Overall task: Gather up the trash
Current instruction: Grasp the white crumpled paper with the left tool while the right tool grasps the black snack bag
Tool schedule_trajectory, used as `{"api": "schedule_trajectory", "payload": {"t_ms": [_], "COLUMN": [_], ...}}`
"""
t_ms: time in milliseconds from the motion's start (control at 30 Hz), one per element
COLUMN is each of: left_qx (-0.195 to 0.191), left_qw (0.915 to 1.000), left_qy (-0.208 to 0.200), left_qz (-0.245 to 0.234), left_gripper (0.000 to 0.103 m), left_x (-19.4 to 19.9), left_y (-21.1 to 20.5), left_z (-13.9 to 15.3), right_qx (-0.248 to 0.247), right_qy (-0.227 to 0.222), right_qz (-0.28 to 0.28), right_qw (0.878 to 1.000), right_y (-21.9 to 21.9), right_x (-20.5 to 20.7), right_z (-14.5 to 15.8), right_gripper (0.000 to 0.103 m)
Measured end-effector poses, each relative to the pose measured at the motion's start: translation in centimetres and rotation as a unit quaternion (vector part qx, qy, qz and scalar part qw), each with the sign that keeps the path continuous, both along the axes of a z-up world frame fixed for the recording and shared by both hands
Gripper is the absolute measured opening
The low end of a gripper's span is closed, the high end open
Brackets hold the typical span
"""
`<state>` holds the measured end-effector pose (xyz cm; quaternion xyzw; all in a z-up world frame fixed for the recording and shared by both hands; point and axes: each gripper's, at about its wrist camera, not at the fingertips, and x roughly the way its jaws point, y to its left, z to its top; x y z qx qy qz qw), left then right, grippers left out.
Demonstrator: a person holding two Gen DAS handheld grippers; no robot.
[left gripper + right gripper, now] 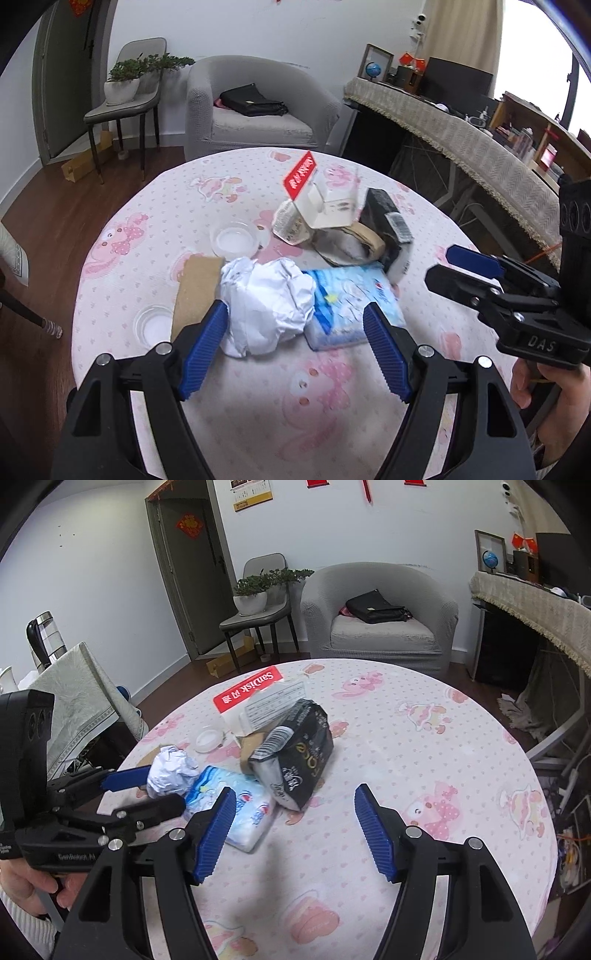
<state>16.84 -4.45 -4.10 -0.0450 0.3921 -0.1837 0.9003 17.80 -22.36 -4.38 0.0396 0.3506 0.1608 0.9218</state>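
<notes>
1. Trash sits in one cluster on the round surface (122, 280), which is covered by a pink cartoon-print cloth. Landmark for all positions: the crumpled white paper ball (266, 299).
2. Touching the ball on its right: a blue-and-white tissue pack (347, 306), lying flat. Beyond the pack: a black wrapper (295, 753), propped tilted against a brown tape roll (364, 236).
3. Behind the ball, farther back: a red-and-white SanDisk package (247, 694), leaning on the heap. Just left of the ball: a cardboard strip (195, 291). Two clear plastic lids, one behind the ball (234, 238), one left of the cardboard (153, 325).
4. Left claw (295, 350): jaws wide apart, holding nothing, straddling the ball's near side; its left pad looks nearly against the paper. Judgement: it is lined up to close on the ball, the lightest and most graspable piece.
5. Right claw (295, 830): jaws apart, empty, hovering over the surface just right of the tissue pack, its left pad overlapping the pack in view. Likely waiting or aiming at the pack or wrapper.
6. No bin or bag visible in either view; destination unknown.
7. Risk: the ball touches the tissue pack, so closing may nudge it.
</notes>
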Motion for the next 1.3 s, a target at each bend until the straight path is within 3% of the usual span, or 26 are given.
{"api": "schedule_trajectory", "payload": {"t_ms": [233,467,633,867,1300], "left_qx": [0.003,0.003,0.012,0.007,-0.014], "left_qw": [1.0000,0.9999,0.9999,0.9998,0.9991], "left_qy": [0.003,0.010,0.012,0.014,0.014], "left_qz": [0.006,0.010,0.000,-0.016,-0.039], "left_gripper": [0.077,0.057,0.050,0.048,0.048], "left_x": [1.4,2.6,3.1,3.2,3.1], "left_y": [0.0,0.4,0.4,0.3,0.2], "left_z": [-0.2,-0.2,-0.2,-0.3,-0.1], "right_qx": [0.003,-0.003,0.006,0.019,0.015], "right_qy": [0.004,0.010,0.014,0.014,0.042], "right_qz": [0.010,0.008,-0.009,-0.025,-0.078], "right_qw": [1.000,1.000,1.000,0.999,0.996], "right_y": [0.2,0.7,0.8,1.4,-0.1], "right_x": [1.2,2.5,3.7,5.0,6.7], "right_z": [-0.2,-0.4,-0.2,0.0,-0.6], "right_gripper": [0.070,0.070,0.070,0.070,0.049]}}
